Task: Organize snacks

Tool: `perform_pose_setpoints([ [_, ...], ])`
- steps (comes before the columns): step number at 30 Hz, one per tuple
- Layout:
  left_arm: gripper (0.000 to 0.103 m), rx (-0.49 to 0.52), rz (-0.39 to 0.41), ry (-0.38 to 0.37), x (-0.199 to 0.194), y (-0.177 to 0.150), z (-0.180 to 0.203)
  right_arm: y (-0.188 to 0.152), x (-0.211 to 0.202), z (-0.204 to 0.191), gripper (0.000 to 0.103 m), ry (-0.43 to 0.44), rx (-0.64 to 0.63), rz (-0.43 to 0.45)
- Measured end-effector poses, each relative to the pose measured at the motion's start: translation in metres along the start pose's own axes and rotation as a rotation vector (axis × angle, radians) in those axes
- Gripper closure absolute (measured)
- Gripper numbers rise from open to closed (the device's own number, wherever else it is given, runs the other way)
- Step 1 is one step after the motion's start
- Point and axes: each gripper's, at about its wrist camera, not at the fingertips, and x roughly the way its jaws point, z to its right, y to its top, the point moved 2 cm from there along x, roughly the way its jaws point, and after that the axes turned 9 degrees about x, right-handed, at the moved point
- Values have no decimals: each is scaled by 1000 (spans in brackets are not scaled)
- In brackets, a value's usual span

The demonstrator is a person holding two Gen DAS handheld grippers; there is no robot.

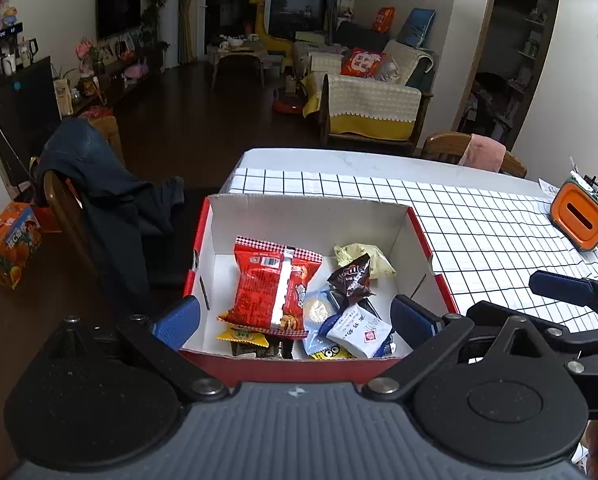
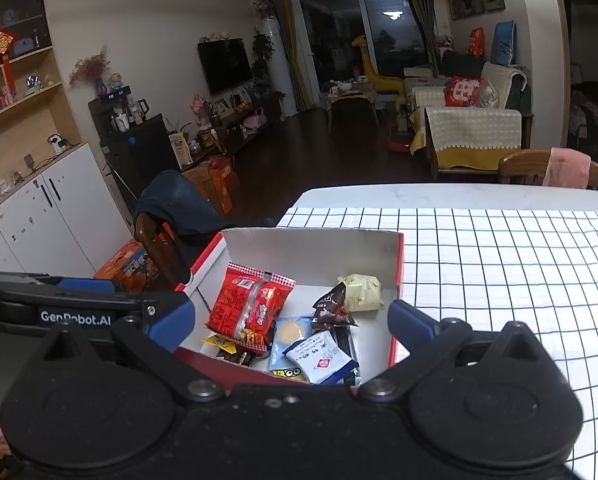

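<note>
Both tongs, left gripper point(image 1: 295, 318) and right gripper point(image 2: 291, 322), gaped empty above red cardboard box point(image 1: 311, 210); grid-patterned white tablecloth point(image 1: 479, 216); living room at 12 o'clock; red crinkled snack packet point(image 1: 273, 288) uppermost.

In the box point(image 1: 307, 216) on the table point(image 1: 479, 216): large packet point(image 1: 275, 284) left, pale packet point(image 1: 365, 260) at the back right, dark packet point(image 1: 351, 278) before it, small packets point(image 1: 357, 330) nearest. Left of the box, a chair point(image 1: 65, 216); far right, a device point(image 1: 579, 216).
</note>
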Motion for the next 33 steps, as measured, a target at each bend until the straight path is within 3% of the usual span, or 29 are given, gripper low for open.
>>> perform_pose_setpoints([
  [33,1,-2,10,8,-8,0,7,0,-1,14,0,-33,80,40],
])
